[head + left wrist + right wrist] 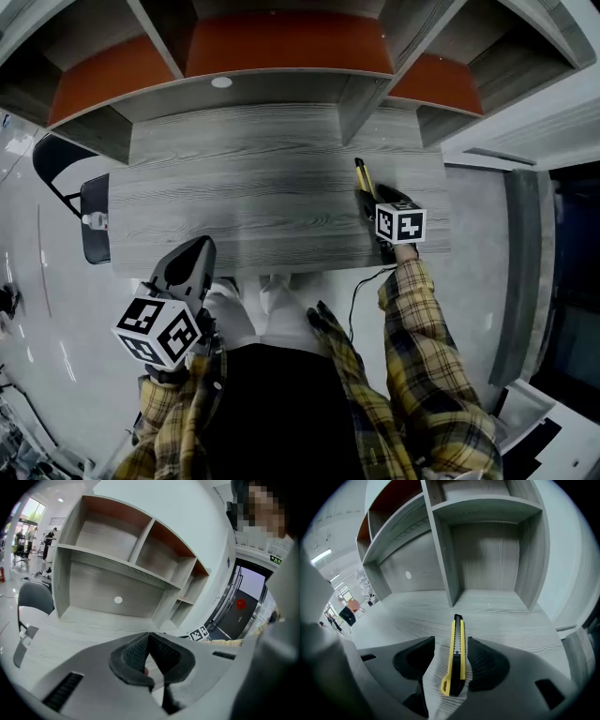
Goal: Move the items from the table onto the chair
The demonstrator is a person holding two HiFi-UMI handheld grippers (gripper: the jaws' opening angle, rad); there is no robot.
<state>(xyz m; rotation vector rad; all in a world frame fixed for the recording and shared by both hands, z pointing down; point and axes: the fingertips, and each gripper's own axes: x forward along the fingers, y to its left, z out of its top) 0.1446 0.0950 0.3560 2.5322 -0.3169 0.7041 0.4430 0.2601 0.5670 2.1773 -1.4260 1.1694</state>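
A yellow and black utility knife [457,656] lies flat on the grey wood table [244,197], near its right end [362,175]. My right gripper [450,641] stands open around the knife's handle end, one jaw on each side, with table showing between the knife and the left jaw. In the head view this gripper [373,204] rests low over the table's right part. My left gripper [192,258] hovers at the table's near left edge, shut and empty [149,641]. A black chair [94,239] stands off the table's left end.
A small white object [92,221] lies on the chair seat. Open shelf compartments [281,56] with red-brown backs rise behind the table. A black cable [361,286] hangs by the near edge. A person's plaid sleeves and dark clothing fill the foreground.
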